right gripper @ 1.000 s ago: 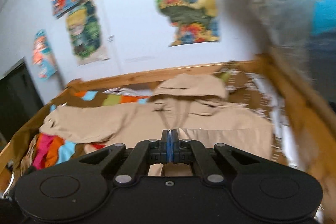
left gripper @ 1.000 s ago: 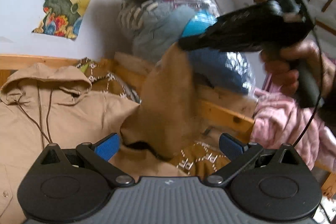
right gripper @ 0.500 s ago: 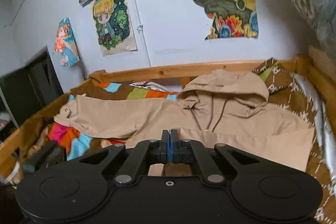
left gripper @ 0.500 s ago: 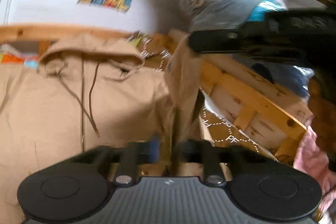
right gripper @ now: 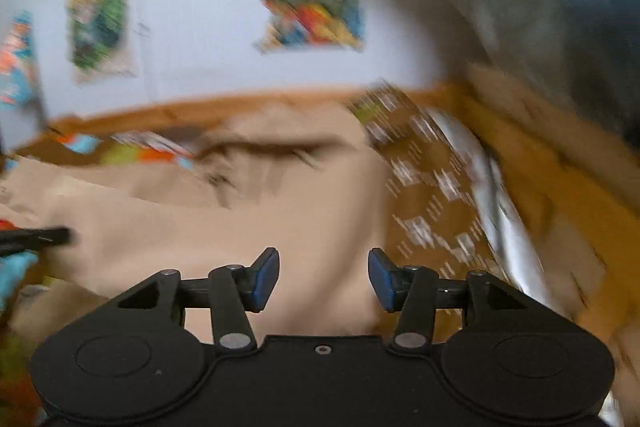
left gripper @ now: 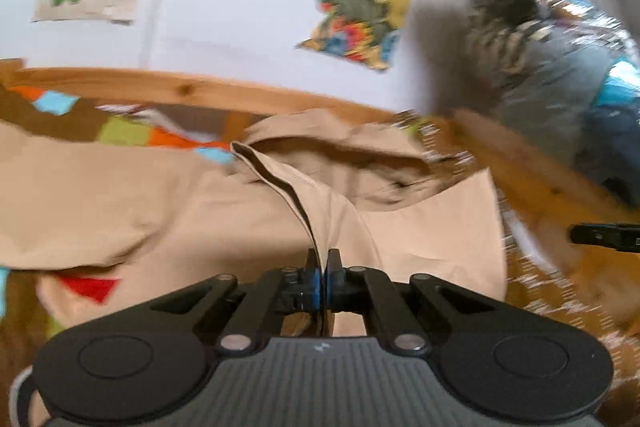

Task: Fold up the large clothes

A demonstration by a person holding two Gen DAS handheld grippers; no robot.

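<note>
Left claw [left gripper: 322, 269] pinched tight on a doubled edge of the tan hoodie [left gripper: 160, 203], likely a sleeve being folded in; the fabric rises in a taut ridge from the pads toward the hood [left gripper: 320, 131]. Right claw [right gripper: 323, 279] wide open, holding nothing, hovering over the hoodie body [right gripper: 240, 227].

Hoodie lies spread on the bed, hood toward the wooden rail [left gripper: 160, 83] at the wall-side edge, one sleeve reaching to the left edge, body over the patchwork blanket [left gripper: 132, 131].

Step in hand, my read: carry the held piece across the body and lay it flat. To do it well: keep the pinch firm, hold the edge low and taut so it doesn't bunch, line it up with the body's side edge, release only once it lies flat. The free right claw could pin or smooth the body near the right edge.

Hard to make out: both views motion-blurred, the right badly. Hem and lower body hidden under the claw housings. Which part the left claw has can't be confirmed. Black bar [left gripper: 604, 235] at right of left view probably the other claw. Bagged bundle [left gripper: 560, 75] at far right corner, contents unclear.
</note>
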